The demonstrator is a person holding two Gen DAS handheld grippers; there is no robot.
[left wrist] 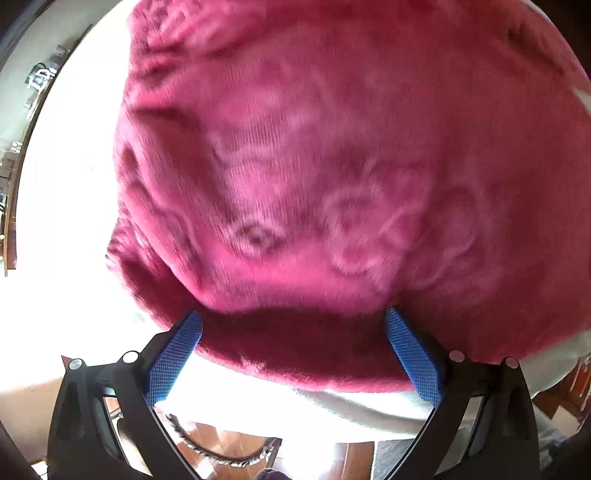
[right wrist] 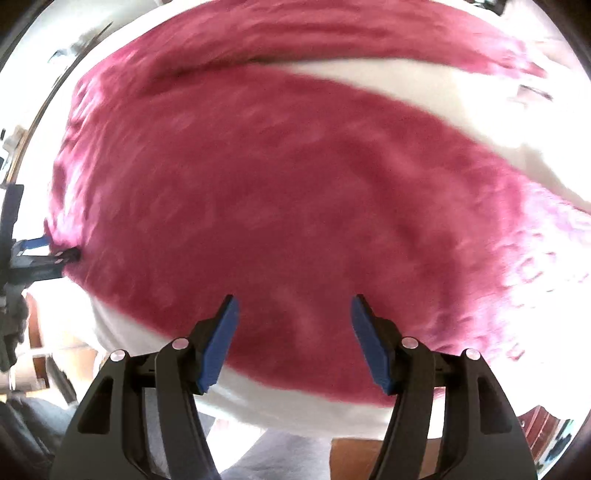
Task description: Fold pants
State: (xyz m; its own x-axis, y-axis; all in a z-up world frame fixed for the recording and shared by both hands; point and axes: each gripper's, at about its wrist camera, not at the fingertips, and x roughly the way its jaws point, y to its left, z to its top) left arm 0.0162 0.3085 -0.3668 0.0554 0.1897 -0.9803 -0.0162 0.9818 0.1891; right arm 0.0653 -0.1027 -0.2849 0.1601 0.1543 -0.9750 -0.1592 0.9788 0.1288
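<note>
Fuzzy magenta pants (left wrist: pixel 332 166) with a faint lighter pattern lie spread on a white surface (left wrist: pixel 66 206) and fill the left wrist view. My left gripper (left wrist: pixel 293 317) is open, its blue pads at the near edge of the fabric, nothing between them. In the right wrist view the pants (right wrist: pixel 277 192) show as a wide leg across the frame, with a second leg (right wrist: pixel 332 33) farther back. My right gripper (right wrist: pixel 293 306) is open over the near edge of that leg. The left gripper (right wrist: pixel 55 254) shows at the far left, at the fabric's end.
The white surface (right wrist: pixel 424 96) shows between the two legs and along the near edge (right wrist: pixel 295 410). Wooden floor (left wrist: pixel 229 443) lies below the edge. Grey cloth (right wrist: pixel 280 458) shows at the bottom. Room furniture (left wrist: pixel 37 81) is at the far left.
</note>
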